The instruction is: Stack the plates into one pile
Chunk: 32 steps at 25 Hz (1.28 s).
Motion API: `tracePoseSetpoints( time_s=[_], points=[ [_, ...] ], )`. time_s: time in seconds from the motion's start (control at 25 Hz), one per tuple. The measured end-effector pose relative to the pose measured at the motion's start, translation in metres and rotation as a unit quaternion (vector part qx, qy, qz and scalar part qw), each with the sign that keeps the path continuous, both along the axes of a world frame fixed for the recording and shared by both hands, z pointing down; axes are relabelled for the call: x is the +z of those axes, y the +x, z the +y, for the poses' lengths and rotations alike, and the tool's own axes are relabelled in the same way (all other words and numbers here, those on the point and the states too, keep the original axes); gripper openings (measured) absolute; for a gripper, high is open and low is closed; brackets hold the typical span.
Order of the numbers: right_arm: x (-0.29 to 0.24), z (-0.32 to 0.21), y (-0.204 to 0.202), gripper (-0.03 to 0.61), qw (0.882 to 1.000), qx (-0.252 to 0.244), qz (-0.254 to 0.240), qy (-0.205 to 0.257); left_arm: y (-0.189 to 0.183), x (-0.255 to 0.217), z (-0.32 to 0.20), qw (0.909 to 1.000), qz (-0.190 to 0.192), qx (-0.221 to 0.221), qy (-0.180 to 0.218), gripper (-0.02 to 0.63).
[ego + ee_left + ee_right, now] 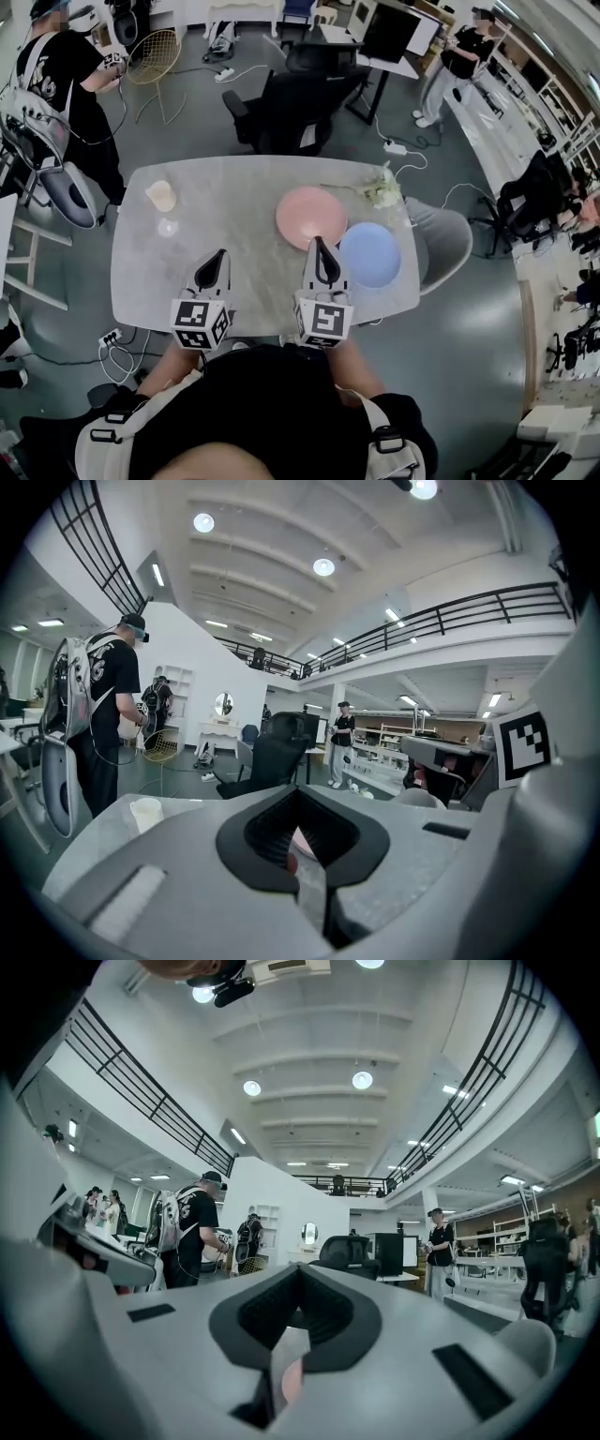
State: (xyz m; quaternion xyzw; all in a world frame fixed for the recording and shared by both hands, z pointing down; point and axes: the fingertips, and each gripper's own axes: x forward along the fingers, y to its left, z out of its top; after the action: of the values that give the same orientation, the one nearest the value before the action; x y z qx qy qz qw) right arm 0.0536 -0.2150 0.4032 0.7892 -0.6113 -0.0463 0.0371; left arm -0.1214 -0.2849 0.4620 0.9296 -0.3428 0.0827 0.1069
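Looking down at a grey table [141, 272] with two plates on it, not stacked yet. Got a pink plate [311, 216] right of centre, plus a blue plate [369, 255] just beside it, further right and closer to the near edge. Rims about touching, can't tell for sure.

Holding both grippers low over the near side of the table, side by side, pointing away from the body. Left gripper [221, 253] closed up, tips together, nothing pinched in there, over bare tabletop well left of the plates. Same deal for the right gripper [318, 242]: tips together, empty, tip right at the pink plate's near rim in the head view, just left of the blue one. Can't tell whether touching that rim or hovering above it. Just a sliver of pink through each closed loop in the gripper views.

Also on the table: a pale cup [161, 195] toward the far left corner, a small clear thing [168, 227] just in front of it (too tiny to identify), and white flowers [382, 192] at the far right, near the pink plate.

Past the table: a black chair [281, 112] at the far side and a grey chair [448, 239] at the right end.
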Motion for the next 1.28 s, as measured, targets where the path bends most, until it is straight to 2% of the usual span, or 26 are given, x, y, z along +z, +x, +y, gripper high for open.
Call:
tracePoseSetpoints(
  time_s=[0.24,0.4,0.56,0.68,0.88,1.08,1.16,1.28],
  points=[
    [0.016,0.011,0.008,0.008,0.999,0.048,-0.004,-0.006,0.000,0.002,0.000,0.9997,-0.002,0.021,0.010,0.005],
    [0.014,0.025,0.031,0.008,0.998,0.062,-0.010,0.009,0.011,0.003,0.007,0.9996,-0.004,0.025,0.008,0.005],
    [0.019,0.037,0.066,0.008,0.997,0.060,-0.040,0.020,0.039,0.003,0.016,0.9997,-0.003,0.024,0.004,0.005],
    [0.024,0.045,0.105,0.008,0.997,0.056,-0.053,0.022,0.079,0.003,0.027,0.9996,-0.011,0.020,0.013,0.005],
    [0.030,0.068,0.192,0.008,0.998,0.032,-0.054,0.026,0.176,0.004,0.069,0.9992,-0.023,0.018,0.029,0.005],
    [0.037,0.103,0.282,0.009,0.995,0.005,-0.096,0.003,0.267,-0.004,0.118,0.9992,-0.024,-0.003,0.032,0.005],
    [0.040,0.114,0.314,0.009,0.995,-0.005,-0.098,-0.006,0.293,-0.009,0.134,0.9991,-0.022,-0.014,0.034,0.005],
    [0.049,0.124,0.345,0.009,0.995,-0.020,-0.100,-0.023,0.316,-0.004,0.153,0.9985,-0.039,-0.021,0.032,0.005]
  ],
)
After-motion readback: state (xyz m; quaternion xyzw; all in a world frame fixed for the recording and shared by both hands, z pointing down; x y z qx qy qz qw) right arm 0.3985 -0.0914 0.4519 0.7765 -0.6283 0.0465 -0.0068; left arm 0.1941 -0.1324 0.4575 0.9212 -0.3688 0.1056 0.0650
